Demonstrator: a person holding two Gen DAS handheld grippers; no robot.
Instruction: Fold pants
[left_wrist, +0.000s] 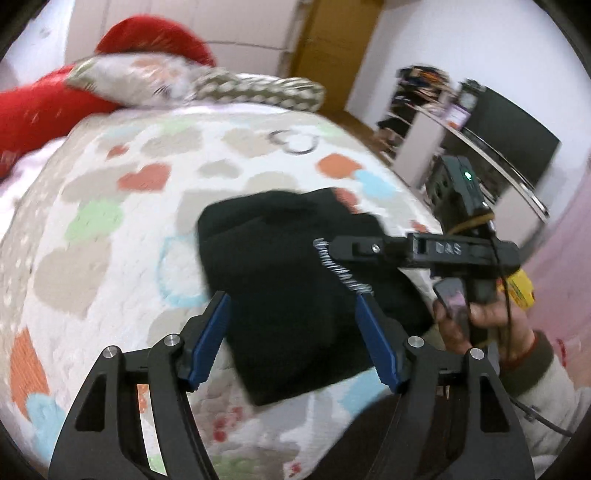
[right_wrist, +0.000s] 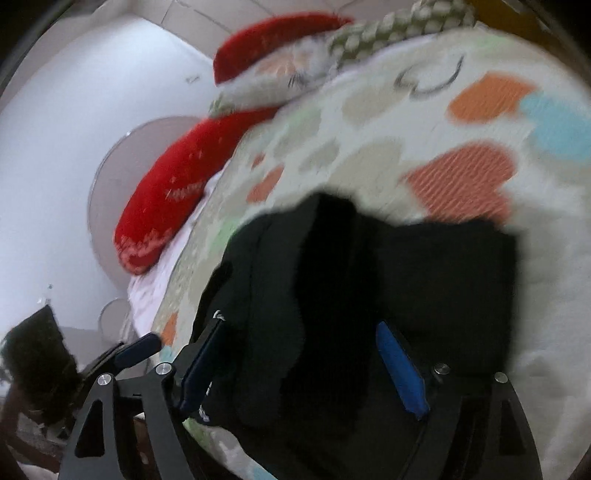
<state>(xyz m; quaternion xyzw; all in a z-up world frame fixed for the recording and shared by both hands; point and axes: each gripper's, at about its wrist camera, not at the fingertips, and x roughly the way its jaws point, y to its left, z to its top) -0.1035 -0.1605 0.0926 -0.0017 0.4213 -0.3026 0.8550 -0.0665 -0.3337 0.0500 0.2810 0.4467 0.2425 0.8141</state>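
The black pants (left_wrist: 295, 280) lie folded in a compact bundle on the heart-patterned blanket (left_wrist: 110, 221). My left gripper (left_wrist: 291, 339) is open and empty, just above the bundle's near edge. The right gripper shows in the left wrist view (left_wrist: 424, 251) at the bundle's right side, held in a hand. In the right wrist view my right gripper (right_wrist: 306, 369) is open, its blue pads (right_wrist: 400, 369) spread over the pants (right_wrist: 369, 295), close to the cloth. The frames are blurred; I cannot tell if the pads touch it.
A red Santa pillow (left_wrist: 48, 107) and a checked cushion (left_wrist: 258, 90) lie at the head of the bed. Shelving and a dark screen (left_wrist: 509, 136) stand to the right, beyond the bed edge. A round pale panel (right_wrist: 122, 184) is on the wall.
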